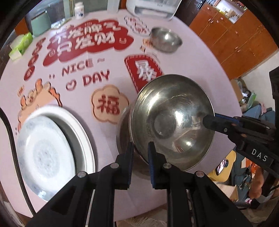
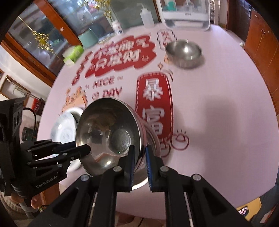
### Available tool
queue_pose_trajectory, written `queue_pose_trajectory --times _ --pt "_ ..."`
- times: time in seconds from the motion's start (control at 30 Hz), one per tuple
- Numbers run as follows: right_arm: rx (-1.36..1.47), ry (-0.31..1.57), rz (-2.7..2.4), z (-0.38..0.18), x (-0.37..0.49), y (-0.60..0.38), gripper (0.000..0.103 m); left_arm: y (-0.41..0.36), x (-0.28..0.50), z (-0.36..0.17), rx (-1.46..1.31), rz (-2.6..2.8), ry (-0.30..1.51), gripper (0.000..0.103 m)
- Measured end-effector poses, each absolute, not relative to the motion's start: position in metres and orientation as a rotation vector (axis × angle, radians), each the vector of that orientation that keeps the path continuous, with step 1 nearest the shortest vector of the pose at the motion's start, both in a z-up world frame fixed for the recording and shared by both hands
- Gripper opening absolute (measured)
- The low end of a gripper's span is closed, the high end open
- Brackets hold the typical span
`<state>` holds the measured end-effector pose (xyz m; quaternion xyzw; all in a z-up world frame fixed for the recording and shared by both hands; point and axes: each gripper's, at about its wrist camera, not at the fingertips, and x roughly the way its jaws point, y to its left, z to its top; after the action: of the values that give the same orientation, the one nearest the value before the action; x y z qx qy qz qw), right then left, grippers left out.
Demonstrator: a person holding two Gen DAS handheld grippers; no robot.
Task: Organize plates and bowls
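Both grippers hold one steel bowl [image 1: 172, 122] [image 2: 108, 134], tilted, just above a second steel bowl [image 1: 122, 134] [image 2: 153, 139] that stands on the pink table [image 1: 108, 52] [image 2: 218, 104]. My left gripper [image 1: 140, 146] [image 2: 85, 150] is shut on the near-left rim. My right gripper [image 2: 139, 148] [image 1: 206, 120] is shut on the opposite rim. A third steel bowl [image 1: 165, 41] [image 2: 184, 52] stands alone far across the table. To the left, a patterned white plate [image 1: 47, 148] [image 2: 64, 129] lies on a larger white plate [image 1: 78, 125].
Along the far edge stand a white appliance [image 1: 151, 7] [image 2: 186, 14], a white bottle [image 1: 79, 9] [image 2: 117, 27], a squeeze bottle [image 2: 147, 16], a green cup [image 1: 41, 24] [image 2: 88, 39] and a tissue pack [image 1: 21, 45] [image 2: 73, 54]. Wooden cabinets [image 1: 232, 38] line the right.
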<state>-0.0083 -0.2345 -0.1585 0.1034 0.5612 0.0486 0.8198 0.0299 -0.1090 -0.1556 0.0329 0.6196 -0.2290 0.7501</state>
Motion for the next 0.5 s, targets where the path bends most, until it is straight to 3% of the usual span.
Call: queue_pose_trajectory --times 0.5 --pt "0.183 1.328 0.105 -0.198 0.002 -0.232 0.012 -0.113 0.039 -0.191 0.05 -0.479 1.471 0.014"
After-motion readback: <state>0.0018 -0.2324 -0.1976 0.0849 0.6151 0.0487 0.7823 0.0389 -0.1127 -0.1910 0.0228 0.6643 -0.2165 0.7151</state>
